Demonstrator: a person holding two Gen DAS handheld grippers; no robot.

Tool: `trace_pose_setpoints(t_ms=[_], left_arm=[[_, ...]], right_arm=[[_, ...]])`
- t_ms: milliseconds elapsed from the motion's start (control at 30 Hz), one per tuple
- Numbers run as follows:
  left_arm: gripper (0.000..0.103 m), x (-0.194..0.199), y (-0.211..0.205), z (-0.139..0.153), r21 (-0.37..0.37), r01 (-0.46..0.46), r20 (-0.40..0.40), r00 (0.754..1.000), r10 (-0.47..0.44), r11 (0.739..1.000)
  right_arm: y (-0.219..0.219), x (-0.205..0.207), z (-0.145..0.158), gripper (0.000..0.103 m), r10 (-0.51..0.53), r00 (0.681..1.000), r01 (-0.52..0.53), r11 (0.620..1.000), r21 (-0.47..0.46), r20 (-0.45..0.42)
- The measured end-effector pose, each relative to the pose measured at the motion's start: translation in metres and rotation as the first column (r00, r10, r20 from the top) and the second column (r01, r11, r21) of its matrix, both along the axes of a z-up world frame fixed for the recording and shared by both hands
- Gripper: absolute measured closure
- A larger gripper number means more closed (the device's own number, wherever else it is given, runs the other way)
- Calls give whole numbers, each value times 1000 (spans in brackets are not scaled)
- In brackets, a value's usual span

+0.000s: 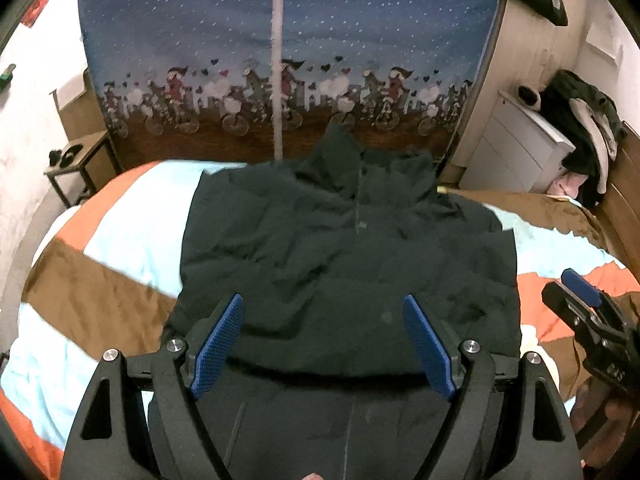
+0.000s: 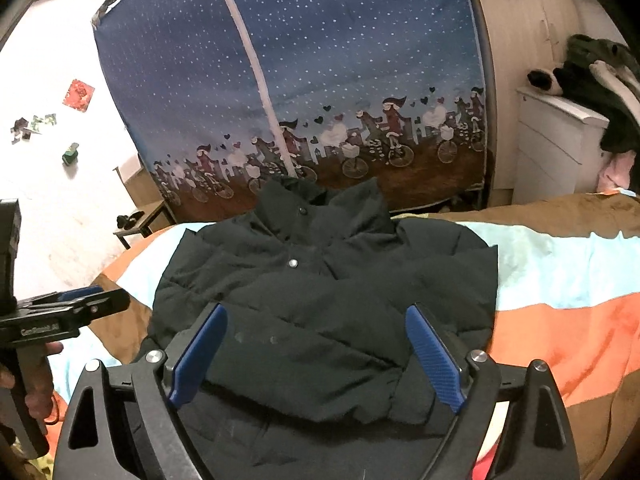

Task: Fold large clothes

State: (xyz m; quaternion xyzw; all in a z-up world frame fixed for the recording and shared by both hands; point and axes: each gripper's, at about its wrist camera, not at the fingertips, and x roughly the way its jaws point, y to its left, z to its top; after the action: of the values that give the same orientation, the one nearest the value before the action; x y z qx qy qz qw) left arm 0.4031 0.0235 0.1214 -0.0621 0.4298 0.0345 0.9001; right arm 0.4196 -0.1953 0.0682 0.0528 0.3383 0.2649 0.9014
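A large black padded jacket [image 1: 340,248] lies flat on the striped bed, collar away from me, sleeves folded in so it forms a rough rectangle. It also shows in the right wrist view [image 2: 320,292]. My left gripper [image 1: 324,312] is open and empty, hovering over the jacket's near part. My right gripper [image 2: 316,324] is open and empty, also over the jacket's near part. The right gripper also shows at the right edge of the left wrist view [image 1: 584,300]; the left gripper also shows at the left edge of the right wrist view [image 2: 80,300].
The bed cover [image 1: 100,260] has orange, light blue and brown stripes. A blue fabric wardrobe [image 1: 280,60] with a cyclist print stands behind the bed. A white drawer unit [image 1: 516,148] with piled clothes is at the right. A small side table [image 1: 80,164] stands at the left.
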Motion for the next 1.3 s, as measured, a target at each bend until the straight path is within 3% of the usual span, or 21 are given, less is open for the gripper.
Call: trace_pose_setpoints(t_ms=[200,433,633,933,1100,1300], left_arm=[[26,38,8,24,-26,20,44,999,-19,999],[26,58,28,92,-52,61,73,996,-57,997],[26,70,43,108,-59,60,-29,998,-61,997],[26,88,54,77,-74,42,-123,991,-51,996],[26,132,58,46,-91,50,-123,990,-61,995],[26,216,54,-3,-94,123,-105,986,-133,988]], right_arm=[[-1,29,41,12,-1,1000,2,999,-47,16],[-7,45,113,12,-63,998,62,996,-58,-9],[12,52,142,12,-57,992,45,993,-108,-116],[22,90,112,12,-75,970,53,994,-100,-233],[29,139,67,12,-54,962,36,997,-73,-269],[35,216,4,12,-59,948,45,998,-52,-314]])
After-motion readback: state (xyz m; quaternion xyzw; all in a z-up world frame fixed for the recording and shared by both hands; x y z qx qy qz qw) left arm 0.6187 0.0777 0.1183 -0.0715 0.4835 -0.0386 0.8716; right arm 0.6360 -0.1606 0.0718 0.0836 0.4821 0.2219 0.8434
